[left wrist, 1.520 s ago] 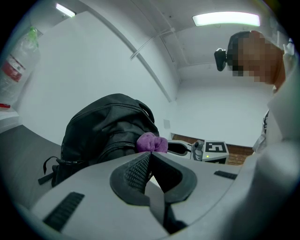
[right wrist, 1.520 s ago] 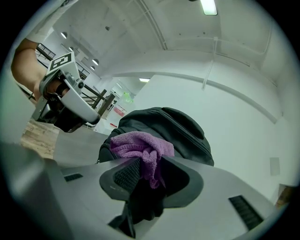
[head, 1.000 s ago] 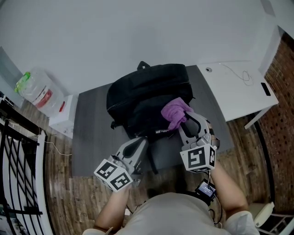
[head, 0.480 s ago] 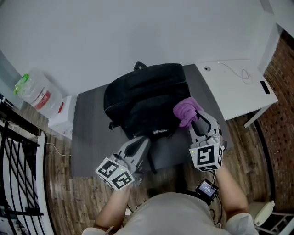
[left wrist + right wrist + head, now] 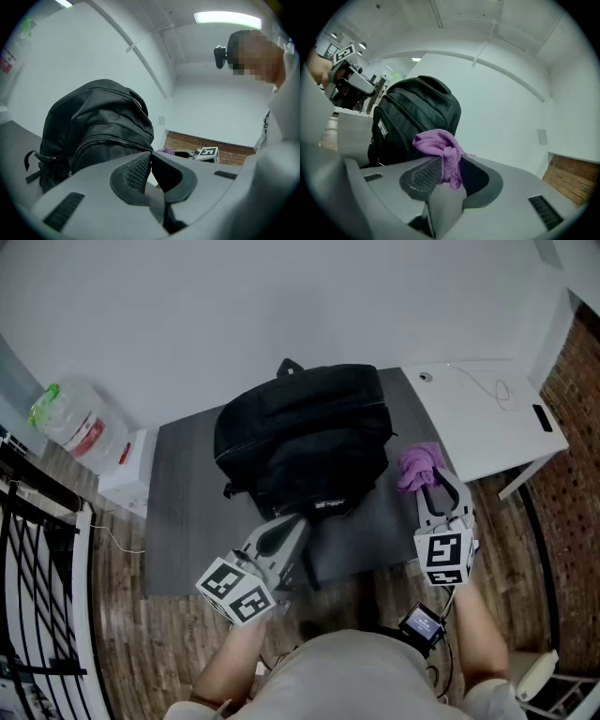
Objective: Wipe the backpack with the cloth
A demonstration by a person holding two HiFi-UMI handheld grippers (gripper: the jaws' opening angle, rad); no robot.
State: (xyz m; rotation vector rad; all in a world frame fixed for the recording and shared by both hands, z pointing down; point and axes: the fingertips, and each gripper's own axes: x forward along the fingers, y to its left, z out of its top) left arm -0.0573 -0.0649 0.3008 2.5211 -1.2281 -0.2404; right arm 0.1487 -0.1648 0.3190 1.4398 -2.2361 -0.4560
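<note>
At lower left of the frame, my left tongs point(image 5: 289, 527) are clenched on nothing, tips near the black backpack point(image 5: 302, 439), which sits mid-frame on the grey tabletop point(image 5: 183, 512). At right, my right tongs point(image 5: 429, 486) clamp the purple cloth point(image 5: 418, 465) just beside the backpack.

This looks like a plain office or lab workroom. Bare white walls point(image 5: 281, 296) meet a wood-plank floor point(image 5: 112, 643), and a white desk point(image 5: 469, 442) with a loose cable point(image 5: 487, 388) stands by a brick wall point(image 5: 574, 474). A strip light point(image 5: 227, 18) and an exposed conduit point(image 5: 150, 37) run overhead.
</note>
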